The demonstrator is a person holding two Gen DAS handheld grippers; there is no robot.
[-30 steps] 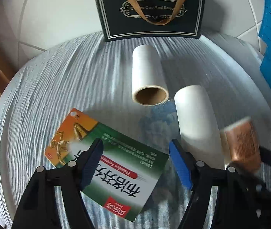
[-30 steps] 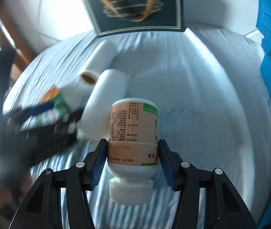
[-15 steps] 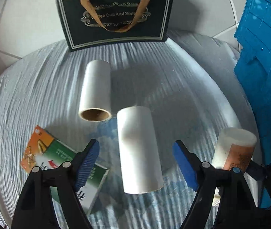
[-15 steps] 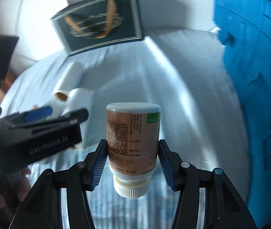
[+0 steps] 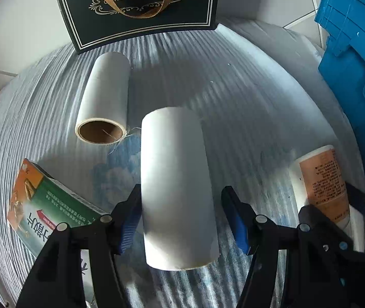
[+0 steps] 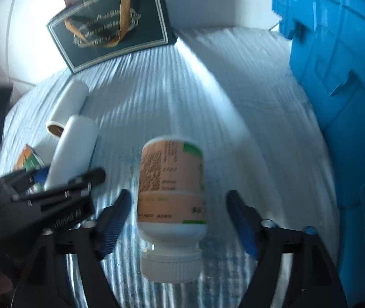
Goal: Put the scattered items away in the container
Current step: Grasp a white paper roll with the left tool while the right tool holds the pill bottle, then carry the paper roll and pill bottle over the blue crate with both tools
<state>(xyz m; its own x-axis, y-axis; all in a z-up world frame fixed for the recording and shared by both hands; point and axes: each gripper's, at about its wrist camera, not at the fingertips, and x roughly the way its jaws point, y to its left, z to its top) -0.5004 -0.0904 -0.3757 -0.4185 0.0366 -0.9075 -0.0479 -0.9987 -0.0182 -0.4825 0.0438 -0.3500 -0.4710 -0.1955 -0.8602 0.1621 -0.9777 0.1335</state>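
Observation:
My left gripper (image 5: 182, 220) is open, its fingers on either side of a white roll (image 5: 177, 187) lying on the striped cloth; the left pad looks close to it, the right pad stands apart. A second white roll with a cardboard core (image 5: 105, 100) lies beyond. A green and orange box (image 5: 46, 202) lies at the left. My right gripper (image 6: 180, 220) is open around a white pill bottle with an orange label (image 6: 172, 195), cap toward me, with gaps on both sides. The bottle also shows in the left wrist view (image 5: 321, 182). A blue crate (image 6: 341, 82) stands at the right.
A dark gift bag with a brown ribbon handle (image 5: 141, 10) stands at the back against the tiled wall. The blue crate (image 5: 354, 59) fills the right edge. The left gripper's body (image 6: 54, 205) sits close to the left of my right gripper.
My right gripper has opened off the pill bottle it was holding. My left gripper has shifted from over the box to around the near white roll.

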